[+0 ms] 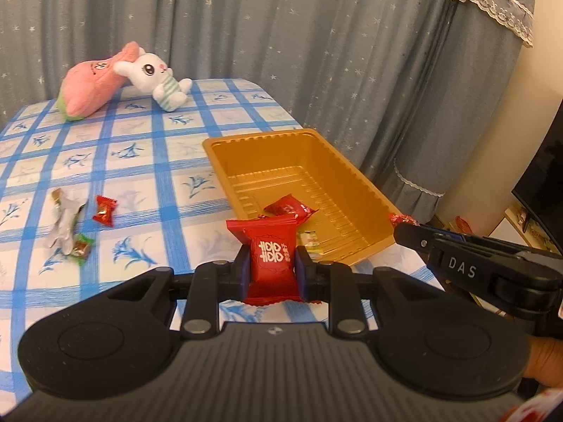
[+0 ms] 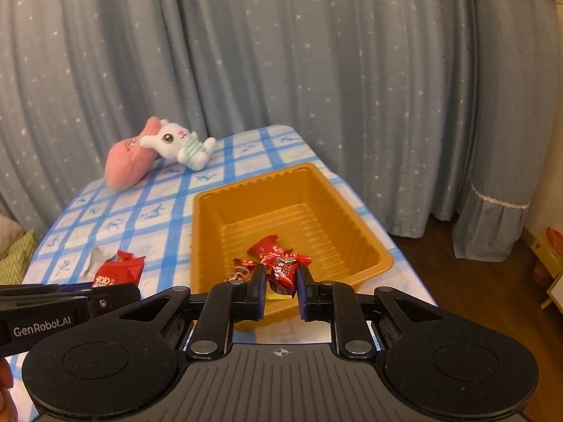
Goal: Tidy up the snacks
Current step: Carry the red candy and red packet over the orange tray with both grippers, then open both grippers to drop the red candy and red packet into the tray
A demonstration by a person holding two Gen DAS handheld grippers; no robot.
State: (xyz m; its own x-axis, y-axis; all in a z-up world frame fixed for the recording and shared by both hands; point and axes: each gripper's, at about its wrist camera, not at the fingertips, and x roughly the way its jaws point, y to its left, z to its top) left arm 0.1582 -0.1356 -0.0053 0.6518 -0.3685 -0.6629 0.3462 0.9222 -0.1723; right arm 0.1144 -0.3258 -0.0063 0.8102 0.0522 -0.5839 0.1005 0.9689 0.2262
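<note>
Tray far half seemingly free

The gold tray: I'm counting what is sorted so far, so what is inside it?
Inside the gold tray lie a red wrapped candy and a small pale green-printed sweet. The left tongs' red packet covers the near corner, so more may hide there.

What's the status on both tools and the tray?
Left tool shut on red square packet. Right tool shut on red twist-wrapped candy. Gold plastic tray ahead, unobstructed.
</note>
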